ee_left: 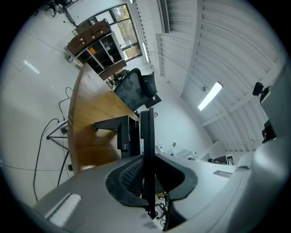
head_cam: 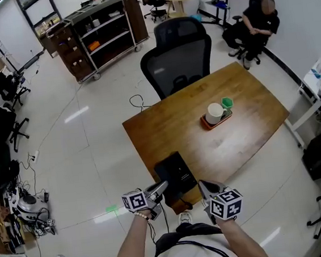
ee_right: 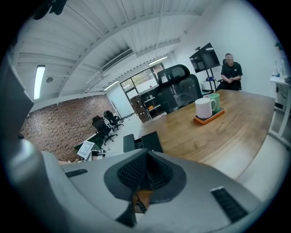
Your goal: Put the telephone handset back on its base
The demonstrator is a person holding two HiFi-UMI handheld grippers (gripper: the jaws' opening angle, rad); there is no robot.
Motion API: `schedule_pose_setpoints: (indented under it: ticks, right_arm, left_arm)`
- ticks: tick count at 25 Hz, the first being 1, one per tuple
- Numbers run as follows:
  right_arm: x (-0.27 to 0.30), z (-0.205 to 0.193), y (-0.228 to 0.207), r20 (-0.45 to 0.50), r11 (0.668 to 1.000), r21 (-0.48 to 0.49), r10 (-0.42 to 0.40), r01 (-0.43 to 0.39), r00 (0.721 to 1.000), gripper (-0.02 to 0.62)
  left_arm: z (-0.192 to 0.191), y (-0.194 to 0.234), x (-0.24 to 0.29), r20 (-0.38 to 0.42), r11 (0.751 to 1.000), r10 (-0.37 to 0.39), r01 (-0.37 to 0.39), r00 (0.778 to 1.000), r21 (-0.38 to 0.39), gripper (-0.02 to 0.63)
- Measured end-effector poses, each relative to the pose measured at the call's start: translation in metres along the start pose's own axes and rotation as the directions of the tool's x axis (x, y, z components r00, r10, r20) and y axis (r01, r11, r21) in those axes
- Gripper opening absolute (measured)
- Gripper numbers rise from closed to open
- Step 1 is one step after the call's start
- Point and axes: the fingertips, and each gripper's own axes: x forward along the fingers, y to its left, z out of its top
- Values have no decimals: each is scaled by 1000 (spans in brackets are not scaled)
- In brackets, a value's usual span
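My left gripper point(head_cam: 162, 186) is clamped on the thin dark handset point(ee_left: 147, 136). My right gripper point(head_cam: 203, 186), just beside it, has its jaws pressed together, empty. Both forearms point(head_cam: 127, 248) reach forward.

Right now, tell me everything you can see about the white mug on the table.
The white mug is a plain cylinder, glossy like ceramic, standing upright with its mouth up. The right gripper view shows a handle on one side. It stands on a small orange tray toward the far right part of the wooden table, right beside a green cup. Whether the two touch is unclear. Nothing else touches it.
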Motion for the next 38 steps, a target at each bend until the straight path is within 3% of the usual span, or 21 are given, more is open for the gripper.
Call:
schedule_pose_setpoints:
  ticks: [7,13,20,26,33,38]
  right_arm:
    - [11,7,-4,-12,1000,-11,4,-4,1000,2]
    - [15,5,-6,-26,1000,-13,7,-7,1000,3]
    - [16,7,-11,-30,1000,-13,1,-1,1000,2]
    - [19,7,-14,-33,1000,-15,1,-2,999,3]
    - [18,7,-15,-38,1000,-18,-2,1,999,2]
    - [17,5,-13,-35,1000,-13,1,-2,999,2]
  left_arm:
    - [1,7,7,-1,1000,-20,20,1000,-23,71]
    - [-2,27,12,-18,1000,8,-8,1000,-21,71]
    - [-1,15,23,-9,999,-36,36,999,-41,71]
    - [-11,39,18,-33,999,8,-9,999,-36,71]
    - [-7,29,21,-26,998,-37,35,999,-59,73]
    - [-7,31,21,-52,998,-2,-1,999,-55,118]
